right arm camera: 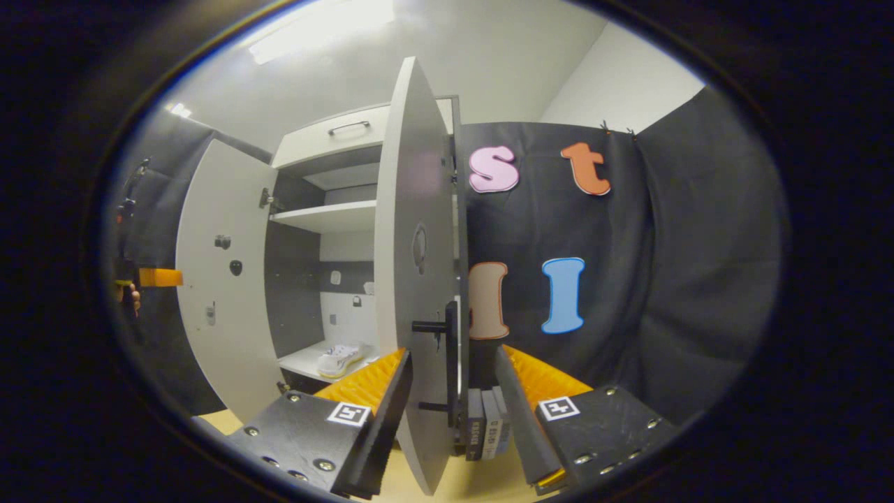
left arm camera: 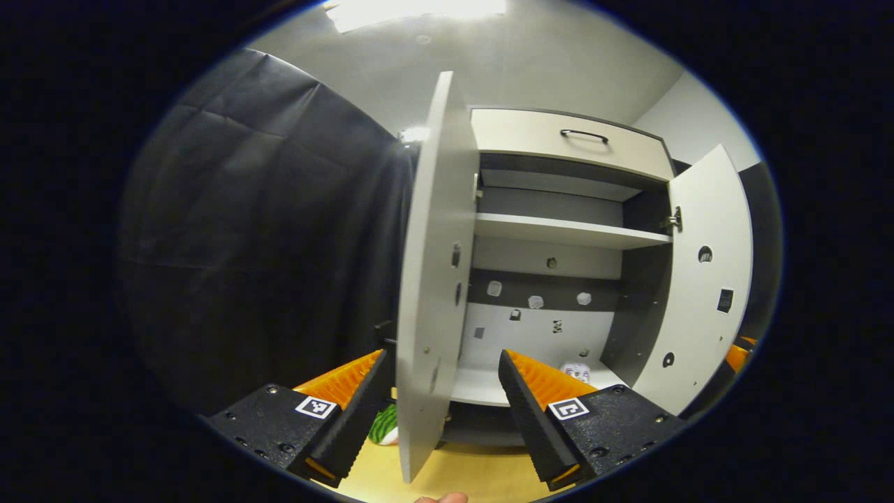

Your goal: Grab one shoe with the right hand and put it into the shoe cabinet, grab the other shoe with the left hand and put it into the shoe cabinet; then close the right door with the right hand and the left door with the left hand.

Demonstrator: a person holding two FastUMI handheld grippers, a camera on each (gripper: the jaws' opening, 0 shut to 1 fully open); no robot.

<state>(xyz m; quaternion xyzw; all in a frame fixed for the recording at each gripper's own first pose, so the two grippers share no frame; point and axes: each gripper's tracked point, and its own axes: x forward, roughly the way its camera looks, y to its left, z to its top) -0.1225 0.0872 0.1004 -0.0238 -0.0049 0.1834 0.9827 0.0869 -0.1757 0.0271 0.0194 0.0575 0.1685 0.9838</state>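
Two doors stand open on the cabinet (left arm camera: 559, 230), and a shoe (right arm camera: 339, 360) already lies on its bottom shelf. We straddle the left door (left arm camera: 426, 279) with the left gripper (left arm camera: 440, 391), the right door (right arm camera: 415, 265) with the right gripper (right arm camera: 450, 391); both are spread wide, gripping nothing, likely poised to push them shut.

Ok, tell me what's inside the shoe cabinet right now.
A white shoe lies on the bottom shelf of the shoe cabinet. The upper shelf looks bare. The open right door and left door cover part of the interior, so a second shoe can't be confirmed.
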